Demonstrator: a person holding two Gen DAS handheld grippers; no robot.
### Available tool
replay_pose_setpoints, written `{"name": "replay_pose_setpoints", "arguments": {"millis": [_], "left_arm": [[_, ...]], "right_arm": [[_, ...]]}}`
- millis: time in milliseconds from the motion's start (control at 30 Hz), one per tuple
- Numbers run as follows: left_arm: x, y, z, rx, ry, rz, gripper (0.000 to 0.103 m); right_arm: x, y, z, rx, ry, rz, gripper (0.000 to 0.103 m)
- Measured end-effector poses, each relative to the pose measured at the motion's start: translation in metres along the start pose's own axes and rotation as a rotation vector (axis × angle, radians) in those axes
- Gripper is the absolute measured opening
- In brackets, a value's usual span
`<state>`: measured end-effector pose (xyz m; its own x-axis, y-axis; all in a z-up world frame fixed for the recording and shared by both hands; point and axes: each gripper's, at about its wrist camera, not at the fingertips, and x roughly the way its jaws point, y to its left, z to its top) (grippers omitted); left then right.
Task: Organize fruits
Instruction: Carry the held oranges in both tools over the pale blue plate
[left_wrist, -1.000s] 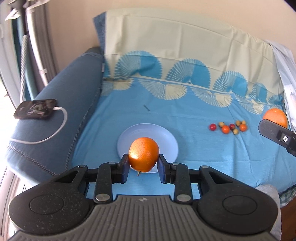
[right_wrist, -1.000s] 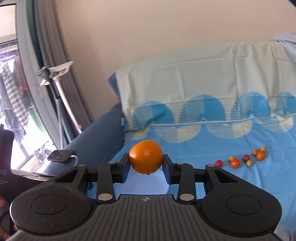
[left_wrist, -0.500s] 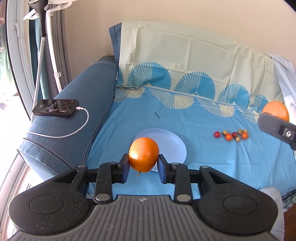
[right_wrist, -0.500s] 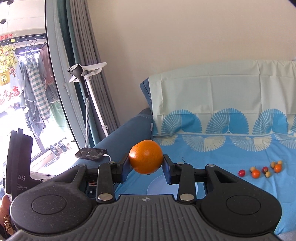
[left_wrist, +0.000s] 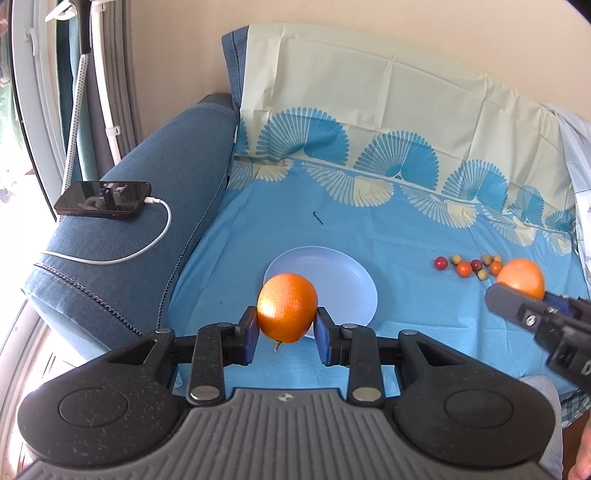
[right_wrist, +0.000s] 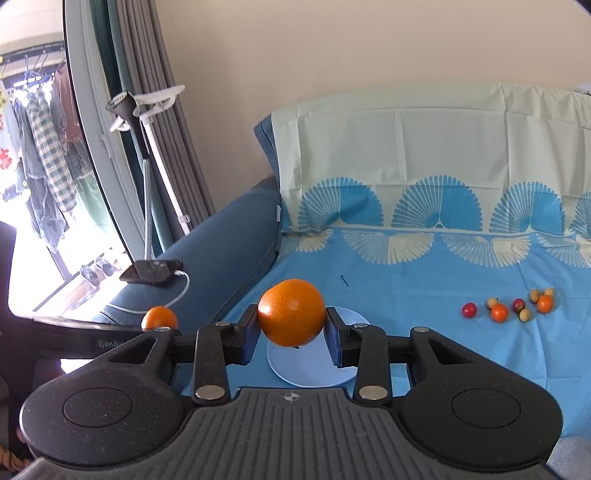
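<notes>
Oranges fill both grippers. In the left wrist view, the left gripper (left_wrist: 287, 334) sits low in the centre of the frame, its blue pads clamped on either side of an orange (left_wrist: 287, 312) with the stem nub pointing down. The fruit hangs above the near rim of the pale blue plate (left_wrist: 343, 273), which lies bare on the blue patterned sheet (left_wrist: 369, 221). At the right edge of that frame the right gripper (left_wrist: 524, 295) reaches in, closed on the second orange (left_wrist: 522, 277).

The right wrist view confirms this: the right gripper (right_wrist: 291, 334) pinches its orange (right_wrist: 291, 312) at the frame's centre, with the plate (right_wrist: 347, 373) showing just beneath and behind it. At lower left of that frame, the left gripper's orange (right_wrist: 160, 318) peeks over the black body of the other tool.

Farther back, right of centre, a cluster of small fruits (left_wrist: 467, 264), red, orange and tan, lies loose on the sheet, well apart from the plate. At the upper left a phone (left_wrist: 103, 197) on a white cable rests on the blue sofa arm (left_wrist: 155, 206).

The step in hand looks like carrying both oranges to the plate. The next move likely calls for lowering each orange onto the dish before letting go, one beside the other so they do not knock or roll off the shallow rim. The small fruits remain to be sorted.
</notes>
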<state>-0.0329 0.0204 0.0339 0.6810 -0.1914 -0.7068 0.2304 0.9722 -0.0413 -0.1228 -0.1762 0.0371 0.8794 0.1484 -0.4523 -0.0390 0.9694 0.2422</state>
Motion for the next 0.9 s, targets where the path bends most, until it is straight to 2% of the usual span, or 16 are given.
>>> {"name": "replay_pose_setpoints", "arguments": {"millis": [433,900], "left_arm": [[0.071,-0.001,0.025,-0.018,0.064,0.010,0.035],[0.174,-0.015,0.032,0.055,0.189,0.016,0.035]], "right_arm": [[0.073,-0.002,-0.006,-0.056,0.106,-0.013,0.039],[0.171,-0.024,-0.034,-0.087,0.241,-0.081,0.039]]}}
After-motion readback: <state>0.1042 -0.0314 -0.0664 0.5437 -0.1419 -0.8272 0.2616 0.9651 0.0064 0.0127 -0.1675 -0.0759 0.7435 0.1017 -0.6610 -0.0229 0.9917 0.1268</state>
